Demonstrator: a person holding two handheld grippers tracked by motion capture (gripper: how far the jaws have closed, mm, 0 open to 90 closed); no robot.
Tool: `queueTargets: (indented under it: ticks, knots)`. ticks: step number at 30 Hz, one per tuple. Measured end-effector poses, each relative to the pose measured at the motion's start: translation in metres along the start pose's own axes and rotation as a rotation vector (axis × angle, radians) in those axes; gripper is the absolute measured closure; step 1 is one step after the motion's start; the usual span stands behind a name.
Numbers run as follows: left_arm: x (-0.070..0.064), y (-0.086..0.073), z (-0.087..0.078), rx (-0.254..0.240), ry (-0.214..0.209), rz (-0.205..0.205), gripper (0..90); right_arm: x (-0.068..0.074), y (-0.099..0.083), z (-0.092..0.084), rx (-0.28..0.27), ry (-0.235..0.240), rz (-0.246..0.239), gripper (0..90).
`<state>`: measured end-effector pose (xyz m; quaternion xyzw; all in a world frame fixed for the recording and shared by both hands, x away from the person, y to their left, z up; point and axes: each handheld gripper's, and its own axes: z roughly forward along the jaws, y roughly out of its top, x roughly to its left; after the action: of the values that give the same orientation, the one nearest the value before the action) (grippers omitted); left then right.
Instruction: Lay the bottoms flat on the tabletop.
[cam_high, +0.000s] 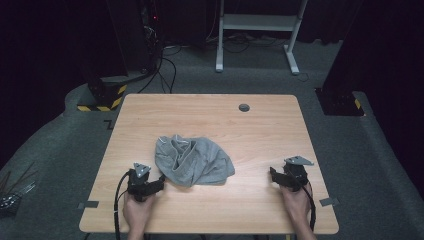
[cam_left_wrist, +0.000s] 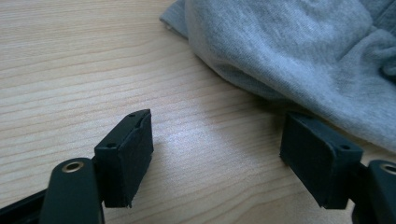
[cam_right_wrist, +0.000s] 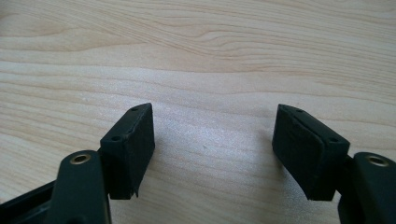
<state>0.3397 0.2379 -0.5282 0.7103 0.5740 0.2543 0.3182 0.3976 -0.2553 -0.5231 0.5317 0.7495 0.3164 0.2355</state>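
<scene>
Crumpled grey cloth (cam_high: 192, 161) mid-table, at about 2 o'clock just beside left gripper (cam_high: 161, 184), jaws wide and empty; right gripper (cam_high: 273, 174) well apart at 3 o'clock, likewise agape, nothing held.

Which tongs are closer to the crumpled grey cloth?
The left tongs are closer. They sit open right at the near edge of the grey cloth. The right tongs rest open farther off, over bare table.
</scene>
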Motion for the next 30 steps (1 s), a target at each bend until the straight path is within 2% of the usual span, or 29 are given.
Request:
queueTargets:
  ticks: [10, 17, 22, 30]
  knots:
    - [0.0002, 0.0001, 0.0000, 0.002, -0.004, 0.007, 25.4, -0.0021, 0.0006, 0.0015, 0.008, -0.010, 0.008, 21.6]
    - [-0.0001, 0.0002, 0.0001, 0.001, -0.005, 0.007, 25.1, -0.0019, 0.0007, 0.0016, 0.011, -0.012, 0.010, 20.7]
    - [-0.0019, 0.0013, 0.0019, 0.010, -0.015, 0.016, 19.4, -0.0019, 0.0007, 0.0016, 0.011, -0.012, 0.010, 20.6]
    - [0.0002, 0.0004, 0.0008, 0.006, -0.039, 0.029, 20.0, -0.0020, 0.0008, 0.0016, 0.010, -0.013, 0.010, 20.8]
